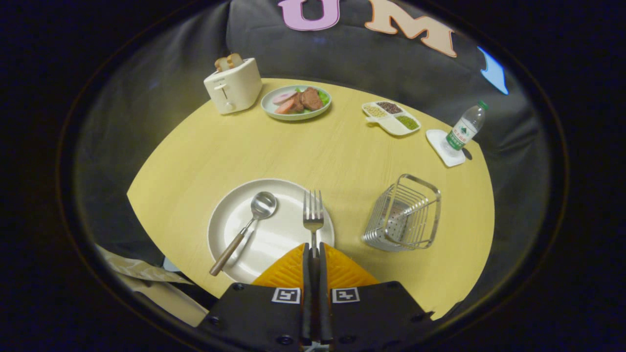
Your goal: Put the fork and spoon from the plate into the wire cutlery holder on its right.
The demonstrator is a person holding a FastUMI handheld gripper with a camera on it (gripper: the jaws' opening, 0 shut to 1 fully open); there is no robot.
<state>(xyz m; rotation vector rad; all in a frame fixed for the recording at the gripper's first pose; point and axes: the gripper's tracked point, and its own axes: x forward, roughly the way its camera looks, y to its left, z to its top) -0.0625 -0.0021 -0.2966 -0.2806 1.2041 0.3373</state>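
Gripper view: gripper (pixel 313 250) apparently clenched on the fork (pixel 313 215) handle, tines ahead over the plate (pixel 230 205).

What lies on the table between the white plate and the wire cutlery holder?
Only bare table between plate and wire cutlery holder, in the gripper view; the gripper holds the fork.

The fork's (pixel 313 215) handle disappears between the claw's (pixel 313 250) closed fingers, so only the tines and neck show. The claw body covers the near rim of the plate (pixel 230 215) and a strip of the worktop (pixel 274 151). Far side: the grains in the divided tray (pixel 391 117) are too small to name, probably beans. Bottle (pixel 464 129) label is a blur. Something pale by the worktop's near-left edge is cut off, can't tell what.
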